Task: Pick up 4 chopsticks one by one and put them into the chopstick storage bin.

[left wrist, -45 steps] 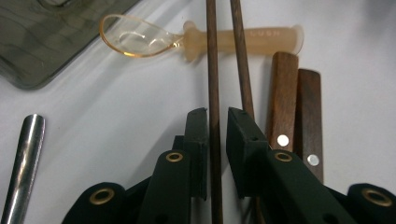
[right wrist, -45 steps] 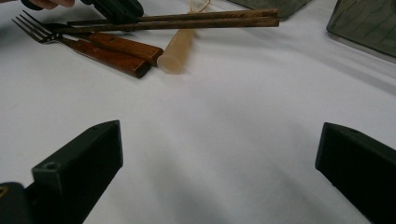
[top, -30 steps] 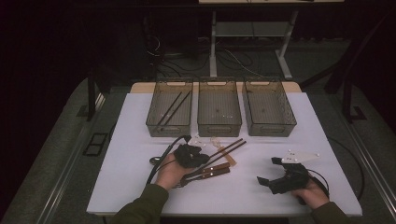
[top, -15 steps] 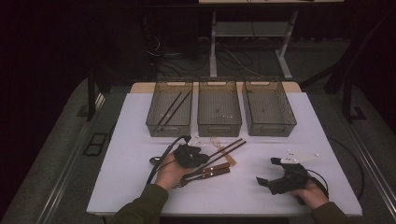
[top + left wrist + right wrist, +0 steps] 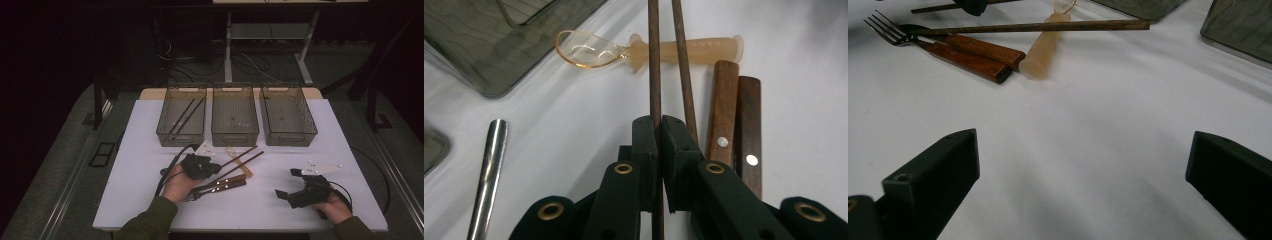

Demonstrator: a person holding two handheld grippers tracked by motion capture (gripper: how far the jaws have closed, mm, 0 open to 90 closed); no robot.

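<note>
My left gripper is shut on a dark wooden chopstick that runs on between and behind the jaws. A second chopstick lies just to its right on the white table. In the high view the left gripper sits at the table's front centre-left, with the held chopstick pointing to the far right. My right gripper rests low at the front right. Its jaws stand wide open over bare table.
Two wood-handled utensils lie beside the chopsticks, one of them a fork. An amber plastic spoon and a metal handle are near. Three clear bins stand at the back; the left bin holds two chopsticks.
</note>
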